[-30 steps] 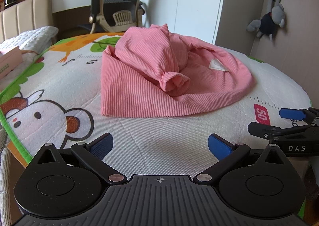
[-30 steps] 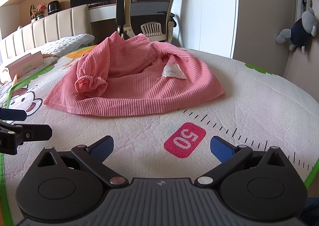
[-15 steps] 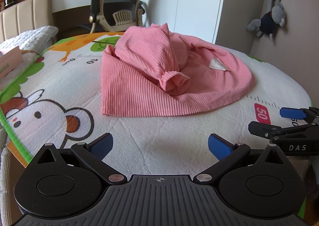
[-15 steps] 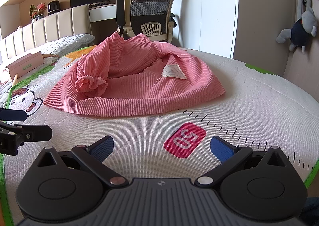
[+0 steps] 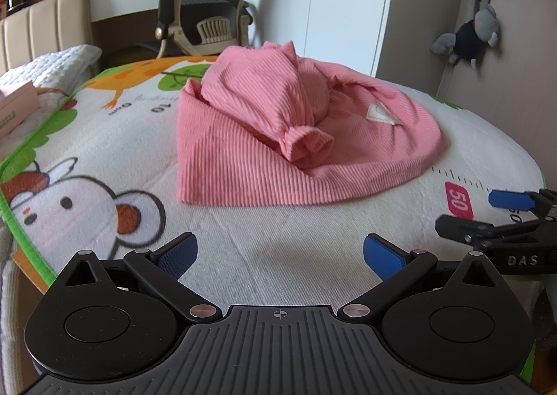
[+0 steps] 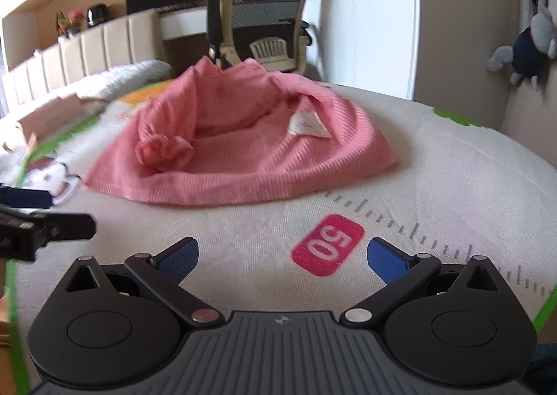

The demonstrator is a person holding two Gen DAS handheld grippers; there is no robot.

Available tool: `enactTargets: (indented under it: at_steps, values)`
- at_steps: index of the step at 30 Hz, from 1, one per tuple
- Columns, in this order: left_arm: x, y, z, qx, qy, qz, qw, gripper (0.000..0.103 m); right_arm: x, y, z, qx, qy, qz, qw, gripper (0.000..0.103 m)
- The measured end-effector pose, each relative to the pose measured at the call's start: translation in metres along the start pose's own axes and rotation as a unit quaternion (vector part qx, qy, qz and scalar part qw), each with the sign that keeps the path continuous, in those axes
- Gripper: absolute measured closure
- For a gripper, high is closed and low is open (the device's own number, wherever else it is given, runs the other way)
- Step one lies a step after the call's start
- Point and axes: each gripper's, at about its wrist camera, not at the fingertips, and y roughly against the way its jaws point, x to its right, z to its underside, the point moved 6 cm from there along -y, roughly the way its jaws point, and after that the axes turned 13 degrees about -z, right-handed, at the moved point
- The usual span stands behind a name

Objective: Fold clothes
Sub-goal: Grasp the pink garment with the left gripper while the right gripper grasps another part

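Note:
A pink ribbed garment [image 5: 278, 137] lies crumpled on the cartoon play mat [image 5: 87, 158], a sleeve cuff [image 5: 306, 146] bunched on top and a white label [image 5: 381, 114] showing. The same pink garment [image 6: 243, 151] appears in the right wrist view with its white label [image 6: 308, 124] up. My left gripper [image 5: 280, 252] hovers open over bare mat, short of the garment's near hem. My right gripper [image 6: 282, 257] is open too, low over the mat beside the red "50" mark [image 6: 327, 244]. Each gripper shows at the edge of the other's view.
An office chair [image 5: 205, 12] and a desk stand behind the mat. A padded headboard [image 6: 69, 57] and a white pillow [image 5: 45, 64] lie at the left, with a pink box [image 5: 14, 109]. A grey plush toy [image 5: 470, 36] hangs on the right wall.
The right wrist view has shifted forward and slightly down towards the garment and is now blurred by motion. The left gripper has stayed almost still. Both stay open.

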Motion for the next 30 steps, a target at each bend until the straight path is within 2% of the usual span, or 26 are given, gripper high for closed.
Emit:
enactTargets:
  at_steps: [3,5,7,10,13,15,18,21,23,25,26,27,30]
  values:
    - [-0.012,-0.003,-0.029,0.024,0.005,0.009,0.9997,0.000,0.004,0.005,-0.014,0.017,-0.031,-0.073,0.997,0.000]
    - [-0.019,-0.011,-0.055,0.039,0.006,0.019,0.9990,0.000,0.014,0.000,-0.020,0.012,-0.071,-0.115,0.991,0.000]
    - [-0.025,-0.026,-0.081,0.045,0.007,0.028,0.9986,0.000,0.025,-0.009,-0.021,-0.009,-0.113,-0.128,0.985,0.000]
    - [-0.031,-0.060,-0.115,0.034,0.017,0.048,0.9981,0.000,0.037,-0.020,-0.017,-0.032,-0.144,-0.127,0.981,0.000]
    - [-0.035,-0.099,-0.136,0.012,0.034,0.056,0.9978,0.000,0.043,-0.021,-0.015,-0.033,-0.180,-0.140,0.973,0.000]
    - [-0.041,-0.122,-0.143,-0.001,0.051,0.068,0.9964,0.000,0.044,-0.026,-0.021,-0.059,-0.192,-0.137,0.970,0.000]
    - [-0.052,-0.141,-0.149,-0.016,0.071,0.097,0.9926,0.000,0.038,-0.037,-0.042,-0.109,-0.148,-0.132,0.974,0.000]
    - [-0.061,-0.149,-0.153,-0.006,0.071,0.128,0.9892,0.000,0.042,-0.052,-0.096,-0.062,-0.057,-0.090,0.992,0.000]
    - [-0.064,-0.155,-0.155,0.001,0.069,0.145,0.9871,0.000,0.046,-0.075,-0.133,-0.035,0.011,-0.059,0.998,0.002]
    - [-0.065,-0.164,-0.157,0.001,0.074,0.153,0.9855,0.000,0.048,-0.113,-0.163,-0.023,0.068,-0.032,0.997,0.018]
    - [-0.067,-0.170,-0.158,0.001,0.081,0.151,0.9851,0.000,0.048,-0.135,-0.176,-0.020,0.089,-0.020,0.996,0.030]
    - [-0.069,-0.175,-0.160,0.003,0.089,0.147,0.9851,0.000,0.050,-0.157,-0.185,-0.017,0.092,-0.012,0.996,0.034]
    - [-0.078,-0.195,-0.163,0.002,0.113,0.130,0.9851,0.000,0.064,-0.214,-0.203,-0.009,0.053,-0.009,0.999,0.034]
